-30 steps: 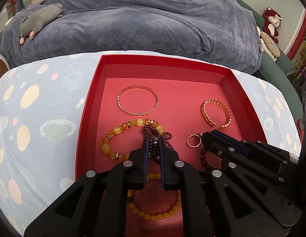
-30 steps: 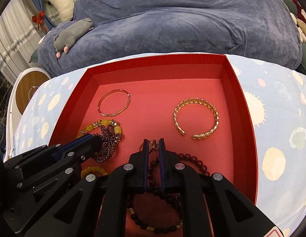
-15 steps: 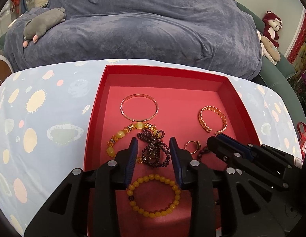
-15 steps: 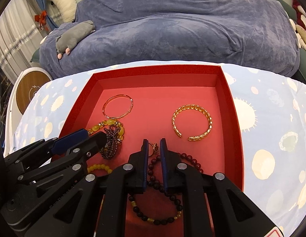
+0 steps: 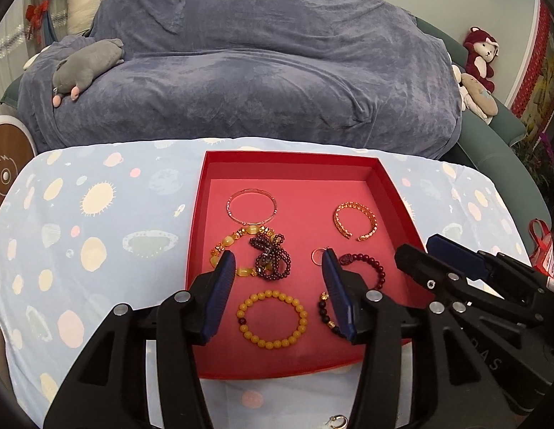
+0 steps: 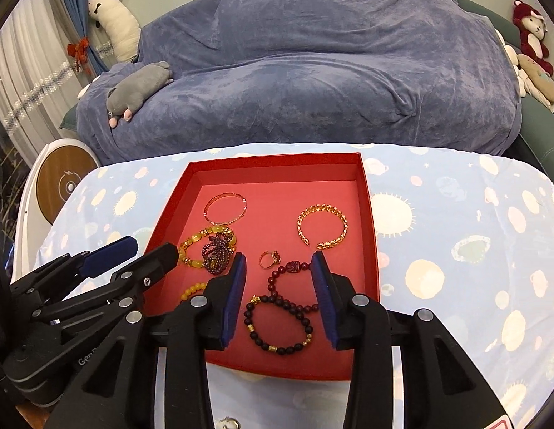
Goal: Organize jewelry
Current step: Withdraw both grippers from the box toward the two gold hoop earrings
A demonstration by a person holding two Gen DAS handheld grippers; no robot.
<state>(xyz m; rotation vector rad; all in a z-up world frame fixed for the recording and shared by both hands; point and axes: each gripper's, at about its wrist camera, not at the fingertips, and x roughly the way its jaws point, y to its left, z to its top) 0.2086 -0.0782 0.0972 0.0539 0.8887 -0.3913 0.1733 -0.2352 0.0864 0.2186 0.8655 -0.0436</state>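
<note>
A red tray [image 5: 291, 155] on the patterned cloth holds a thin gold bangle [image 5: 251, 222], a gold cuff [image 5: 339, 225], a purple bead tangle [image 5: 271, 257], a yellow bead bracelet [image 5: 271, 293] and a ring [image 6: 261, 259]. My left gripper [image 5: 278, 259] hovers above the tangle. Its jaws are opening and nothing sits between the pads. My right gripper [image 6: 278, 261] hangs above a dark red bead bracelet [image 6: 295, 267] and a darker one [image 6: 305, 321]. Its jaws are opening too, and they are empty. Each gripper shows in the other's view, the right gripper [image 5: 418, 246] and the left gripper [image 6: 152, 246].
A small ring [image 5: 338, 421] lies on the cloth in front of the tray. Behind the table is a sofa under a blue-grey throw [image 5: 277, 71] with a grey plush [image 5: 84, 64]. A round white device with a wooden face [image 6: 62, 182] stands at the left.
Both grippers have risen and drawn back from the tray. The left let go of the purple beads, the right of the dark red bracelet, and both jaws spread apart.
</note>
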